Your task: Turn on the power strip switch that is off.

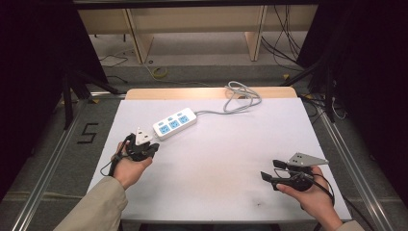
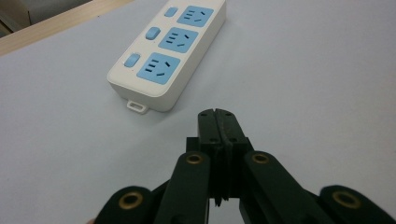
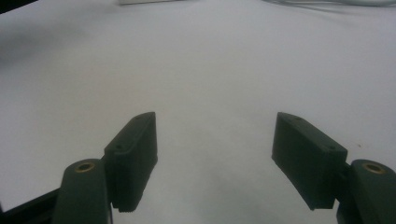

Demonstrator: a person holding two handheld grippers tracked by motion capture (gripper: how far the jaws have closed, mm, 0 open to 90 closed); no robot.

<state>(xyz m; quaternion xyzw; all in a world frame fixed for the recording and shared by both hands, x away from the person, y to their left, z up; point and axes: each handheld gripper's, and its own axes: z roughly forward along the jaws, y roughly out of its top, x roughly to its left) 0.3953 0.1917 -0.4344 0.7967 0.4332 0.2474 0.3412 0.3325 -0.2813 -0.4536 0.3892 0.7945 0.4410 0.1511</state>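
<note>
Right now the left gripper [image 1: 153,147] sits low over the white counter [image 1: 226,159], jaws pressed together on nothing — the power strip [image 2: 168,51] lies just beyond their tips, near but apart, its tabbed end facing them. Right gripper [image 1: 269,170] is well apart near the counter's front right, jaws spread wide, empty, over bare surface. Farther back the strip's grey cable [image 1: 238,98] loops at the far edge; in the right gripper view the strip is cut off at the top.
</note>
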